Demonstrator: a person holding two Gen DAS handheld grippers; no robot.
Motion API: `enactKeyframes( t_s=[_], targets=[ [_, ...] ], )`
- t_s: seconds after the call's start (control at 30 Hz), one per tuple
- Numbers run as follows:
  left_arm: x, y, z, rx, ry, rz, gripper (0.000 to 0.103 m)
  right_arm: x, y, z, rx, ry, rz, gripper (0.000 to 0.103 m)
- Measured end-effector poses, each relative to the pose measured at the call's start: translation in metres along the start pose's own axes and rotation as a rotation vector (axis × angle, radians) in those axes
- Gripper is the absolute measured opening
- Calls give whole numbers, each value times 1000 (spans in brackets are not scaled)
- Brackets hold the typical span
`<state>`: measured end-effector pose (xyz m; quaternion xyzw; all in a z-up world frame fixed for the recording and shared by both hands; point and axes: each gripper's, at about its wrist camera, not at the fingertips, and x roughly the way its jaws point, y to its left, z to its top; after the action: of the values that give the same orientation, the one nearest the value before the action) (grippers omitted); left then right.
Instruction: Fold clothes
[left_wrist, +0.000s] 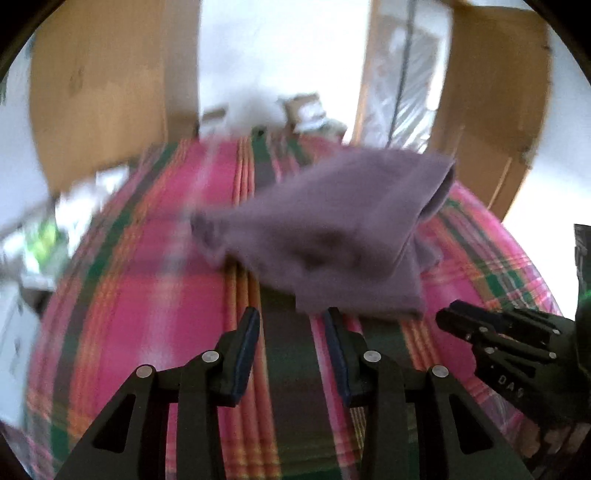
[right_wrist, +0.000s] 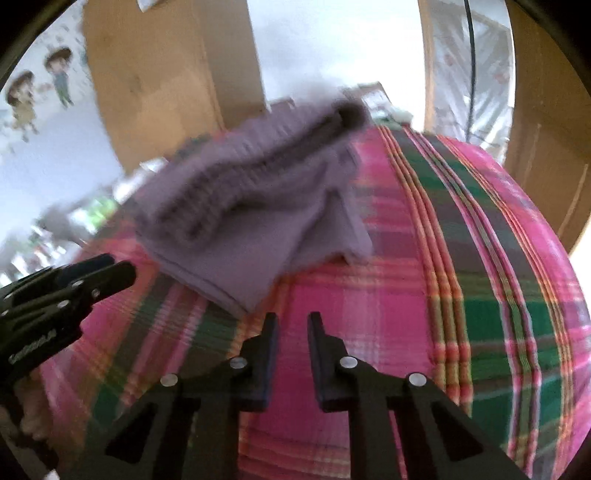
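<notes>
A purple garment (left_wrist: 332, 236) lies bunched and partly folded on a pink, green and orange plaid cloth (left_wrist: 147, 295). In the left wrist view my left gripper (left_wrist: 291, 317) is open, its fingertips just short of the garment's near edge, nothing between them. The right gripper (left_wrist: 458, 321) shows at the right, close to the garment's near right corner. In the right wrist view the purple garment (right_wrist: 258, 206) sits ahead and to the left. My right gripper (right_wrist: 293, 321) is open and empty over the plaid cloth (right_wrist: 406, 295), just below the garment's corner. The left gripper (right_wrist: 110, 273) appears at the left edge.
Brown cardboard boxes (left_wrist: 99, 88) stand behind the plaid surface, another brown box (right_wrist: 546, 122) at the far right. A window or plastic-covered frame (left_wrist: 399, 74) is behind. A wall with cartoon figures (right_wrist: 40, 85) is at the left. Clutter (left_wrist: 40, 236) lies beyond the left edge.
</notes>
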<state>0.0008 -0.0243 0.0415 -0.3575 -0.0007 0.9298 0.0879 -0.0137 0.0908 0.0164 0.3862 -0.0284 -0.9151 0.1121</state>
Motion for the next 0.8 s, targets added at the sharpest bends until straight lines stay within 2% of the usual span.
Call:
enactKeyframes(
  t_s=[0.07, 0.23, 0.4, 0.5, 0.67, 0.77, 0.8],
  targets=[
    [-1, -2, 8, 58, -12, -12, 38, -2, 4, 4, -41, -26, 39, 17],
    [-1, -18, 16, 214, -64, -23, 38, 11, 12, 10, -132, 19, 55, 18],
    [6, -31, 23, 311, -75, -7, 38, 25, 5, 16, -156, 44, 57, 33],
    [17, -34, 32, 357, -71, 20, 38, 30, 5, 16, -161, 62, 65, 34],
    [19, -23, 53, 292, -106, 26, 38, 38, 4, 17, -155, 73, 88, 34],
    [31, -20, 64, 275, -58, 23, 38, 39, -3, 18, -121, 71, 123, 31],
    [32, -20, 66, 266, -44, 6, 38, 37, -6, 19, -104, 65, 129, 26]
  ],
)
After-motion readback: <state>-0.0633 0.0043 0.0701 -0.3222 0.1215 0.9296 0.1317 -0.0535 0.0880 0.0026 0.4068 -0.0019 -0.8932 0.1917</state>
